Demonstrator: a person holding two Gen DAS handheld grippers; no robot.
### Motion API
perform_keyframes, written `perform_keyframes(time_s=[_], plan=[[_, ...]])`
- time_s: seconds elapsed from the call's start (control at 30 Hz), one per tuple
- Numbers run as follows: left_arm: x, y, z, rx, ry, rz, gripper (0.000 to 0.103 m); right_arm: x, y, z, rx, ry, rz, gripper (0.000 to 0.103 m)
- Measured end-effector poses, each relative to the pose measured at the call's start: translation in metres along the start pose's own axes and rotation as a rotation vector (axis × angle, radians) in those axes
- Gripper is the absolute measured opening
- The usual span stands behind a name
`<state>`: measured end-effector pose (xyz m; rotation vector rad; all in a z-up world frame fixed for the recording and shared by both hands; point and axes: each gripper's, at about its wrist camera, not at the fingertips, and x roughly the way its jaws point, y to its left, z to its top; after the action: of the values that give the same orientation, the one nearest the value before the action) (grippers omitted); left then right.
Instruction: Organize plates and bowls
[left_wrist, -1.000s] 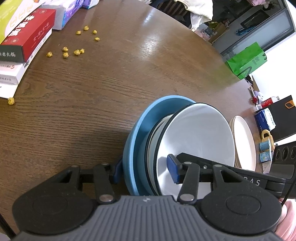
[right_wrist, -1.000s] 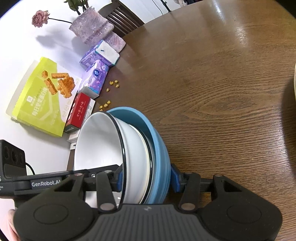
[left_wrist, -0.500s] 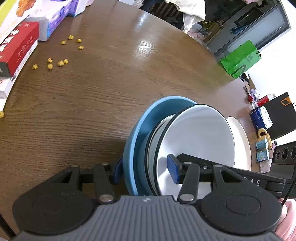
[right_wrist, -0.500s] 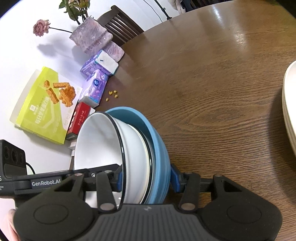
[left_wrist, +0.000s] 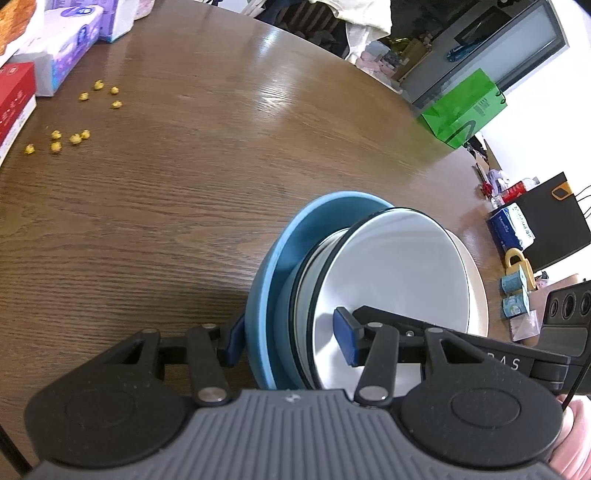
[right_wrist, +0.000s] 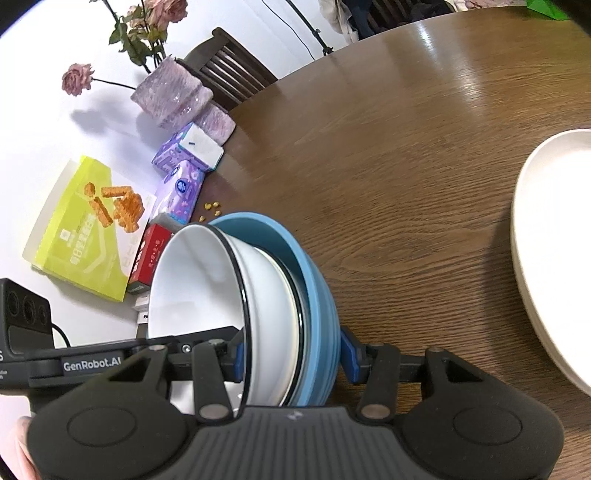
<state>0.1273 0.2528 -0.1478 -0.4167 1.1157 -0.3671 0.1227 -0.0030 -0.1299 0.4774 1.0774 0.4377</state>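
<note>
Round wooden desk (left_wrist: 184, 221), seen from both wrist views. Above it, a nested stack: blue bowl (left_wrist: 280, 251) outermost, white black-rimmed bowls (left_wrist: 391, 266) inside, carried rim-on and clear of the wood. Near the desk's edge, a stack of cream plates (right_wrist: 546, 229), partly hidden behind the bowls in the left view.

Handling, as judged: glazed ceramic or enamel, so stiff, slick, breakable, and heavy as a nest; inner bowls free to slide or rattle if tipped further. Best taken across the whole stacked wall at opposite rims, one pad inside the innermost bowl and one outside the blue one.

Left hand-held gripper (left_wrist: 291, 341): partly spread, pinching the stacked rims, blue pads (left_wrist: 345, 341) against the inner white wall and outer blue wall. Right hand-held gripper (right_wrist: 295, 356): likewise clamped on the opposite rim.

Against the earlier frames: grips unchanged; stack moved across the desk toward the cream plates, now large at the right view's edge where barely a sliver showed. Yellow crumbs (left_wrist: 74, 138), red box (left_wrist: 14, 99) and purple tissue packs (right_wrist: 181, 184) receded toward the far side.
</note>
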Motion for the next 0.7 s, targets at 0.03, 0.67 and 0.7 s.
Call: perform_keyframes(time_s=[0.03, 0.67, 0.7], plan=[[0.0, -0.001, 0.0, 0.002, 0.0, -0.001, 0.05, -0.002, -0.002, 0.001, 0.001, -0.002, -0.001, 0.047], [0.01, -0.036, 0.002, 0.038, -0.001, -0.002, 0.05, -0.034, -0.031, 0.006, 0.015, -0.032, 0.003, 0.047], [0.011, -0.038, 0.002, 0.04, -0.001, -0.003, 0.05, -0.036, -0.032, 0.007, 0.016, -0.034, 0.002, 0.047]])
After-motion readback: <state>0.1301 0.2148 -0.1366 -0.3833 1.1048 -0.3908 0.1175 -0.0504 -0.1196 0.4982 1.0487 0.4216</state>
